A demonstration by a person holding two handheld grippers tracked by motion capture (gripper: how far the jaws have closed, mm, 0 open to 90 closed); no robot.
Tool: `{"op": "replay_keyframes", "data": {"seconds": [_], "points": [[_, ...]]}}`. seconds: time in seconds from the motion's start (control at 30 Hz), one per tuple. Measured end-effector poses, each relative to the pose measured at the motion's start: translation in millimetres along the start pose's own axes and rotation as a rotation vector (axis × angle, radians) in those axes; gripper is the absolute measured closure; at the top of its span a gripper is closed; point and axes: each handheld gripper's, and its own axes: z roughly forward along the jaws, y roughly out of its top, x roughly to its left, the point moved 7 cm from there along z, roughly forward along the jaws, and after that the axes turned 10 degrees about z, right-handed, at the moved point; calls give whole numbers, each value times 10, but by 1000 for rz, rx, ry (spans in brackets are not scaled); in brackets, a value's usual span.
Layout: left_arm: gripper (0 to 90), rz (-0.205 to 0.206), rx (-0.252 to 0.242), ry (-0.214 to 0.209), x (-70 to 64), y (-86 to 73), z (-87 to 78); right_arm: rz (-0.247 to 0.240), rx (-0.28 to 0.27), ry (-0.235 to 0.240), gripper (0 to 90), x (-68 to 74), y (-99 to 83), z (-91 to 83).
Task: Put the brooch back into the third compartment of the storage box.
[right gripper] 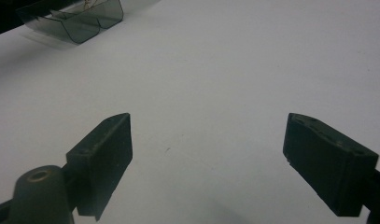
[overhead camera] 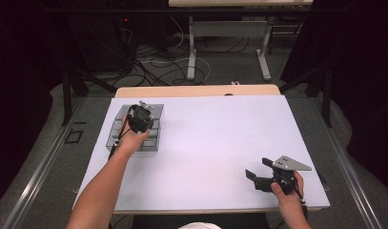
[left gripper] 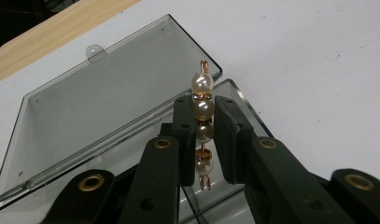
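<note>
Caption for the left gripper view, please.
Left gripper holds a string of pearl beads upright between its jaws above an open clear plastic case.

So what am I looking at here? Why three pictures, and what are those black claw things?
A person sits at a white table holding a hand-worked gripper in each hand. The high view looks down from above; the other two come from cameras riding on each gripper, looking along its black jaws. The left gripper is shut on a string of pearl beads, over an open clear plastic box. The right gripper hovers open above bare table, holding nothing.
</note>
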Motion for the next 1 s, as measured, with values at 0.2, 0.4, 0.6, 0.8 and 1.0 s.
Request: {"op": "replay_keyframes", "data": {"seconds": [0.2,0.4,0.6,0.8,1.0], "points": [[795,-5,24,-1,2,-64,41,2,-2,-2,151,-3,0,-1],[749,-17,35,-9,16,-97,54,-2,0,-1,151,-6,0,-2],[689,-21,23,-16,11,-98,37,-2,4,1,151,-8,-1,-2],[614,-48,20,-15,36,-112,5,-11,-4,1,151,-9,7,-11],[574,-70,20,-22,57,-144,-17,-12,-2,0,151,-10,6,-7]]}}
